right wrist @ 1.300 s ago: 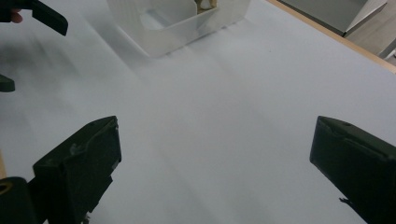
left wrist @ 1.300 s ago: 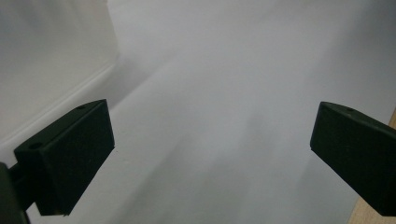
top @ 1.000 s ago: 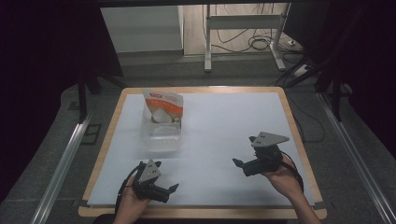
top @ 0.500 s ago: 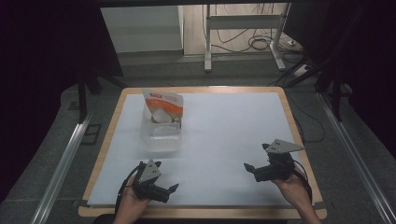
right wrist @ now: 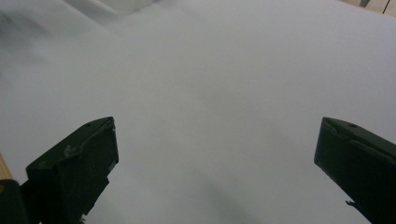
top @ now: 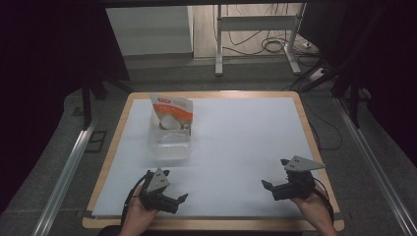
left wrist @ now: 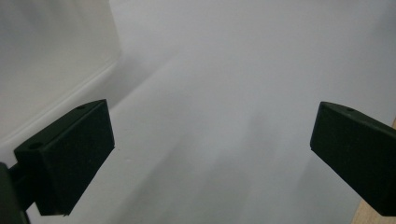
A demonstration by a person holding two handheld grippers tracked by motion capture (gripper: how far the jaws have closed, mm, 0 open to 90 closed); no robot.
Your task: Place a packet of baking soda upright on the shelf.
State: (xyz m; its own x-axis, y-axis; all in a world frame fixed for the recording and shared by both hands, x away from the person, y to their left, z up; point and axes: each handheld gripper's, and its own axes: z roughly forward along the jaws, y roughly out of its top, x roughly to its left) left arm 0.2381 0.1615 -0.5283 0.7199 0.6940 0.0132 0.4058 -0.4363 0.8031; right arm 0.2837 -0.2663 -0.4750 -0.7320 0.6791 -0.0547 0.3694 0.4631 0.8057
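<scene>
- The pouch stood upright at the far left of the table, its printed face toward you, leaning against the far end of the clear tub.
- The tub's long axis ran away from you, near end toward your left hand, far end under the pouch.
- Your left gripper rested at the near edge, almost straight in front of the tub, with bare table between them. Its jaws were spread wide and held nothing; in the left gripper view a pale wall, likely the tub's, showed at the upper left.
- Your right gripper lay near the right near corner, well apart from both pouch and tub, which sat forward and off to its left. Its jaws were spread too and empty; the right gripper view looked across bare white surface.
- By my reading, your left hand was the nearer one: a straight push forward would have met the tub first, and the pouch just beyond it. The right would have had to cross most of the table on a diagonal.
</scene>
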